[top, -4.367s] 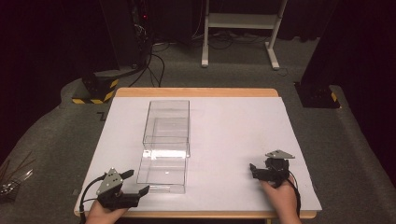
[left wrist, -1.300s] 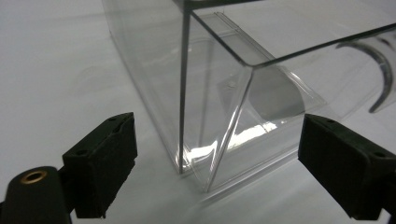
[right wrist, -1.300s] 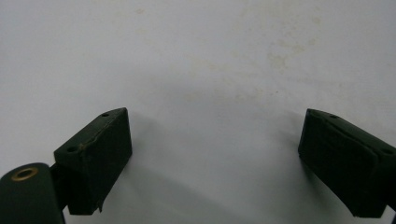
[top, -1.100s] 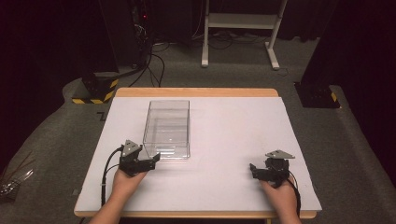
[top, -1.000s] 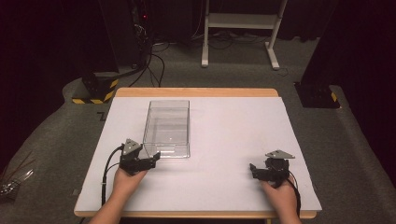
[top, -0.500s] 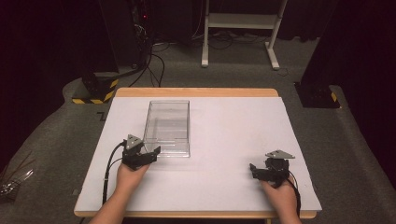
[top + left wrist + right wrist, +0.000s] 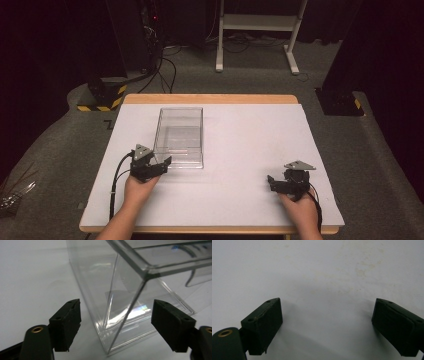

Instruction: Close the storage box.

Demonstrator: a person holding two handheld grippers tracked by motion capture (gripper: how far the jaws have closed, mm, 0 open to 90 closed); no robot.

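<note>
- Sitting left of centre on the counter (image 7: 250, 135), clear box (image 7: 180, 131) stands upright, long side running away from the person, well apart from the R side.
- L tongs (image 7: 161, 164) are at the box's near-left corner, low to the counter. In the left gripper view that corner edge stands btw the two pads, w/ a gap on each side, so no pad presses on it.
- L jaws have just been opening; they now stand fairly narrow but loose around the corner, gripping nothing.
- R tongs (image 7: 272, 181) rest near the near-right edge of the counter, jaws wide, only bare white surface btw them in the right gripper view. They point toward the middle, nowhere near the box.
- Box walls look doubled near the rim in the left gripper view. Could be a second clear piece nested inside or just reflections, can't tell.
- Progress, as a judgement: box looks already set where it belongs, square to the counter edge, and the L tongs are letting go or nudging at the corner, so the main placing seems done.
- Left to do, prob.: pull L tongs back clear of the corner w/o dragging the box; R side seems to have no part in it for now.
</note>
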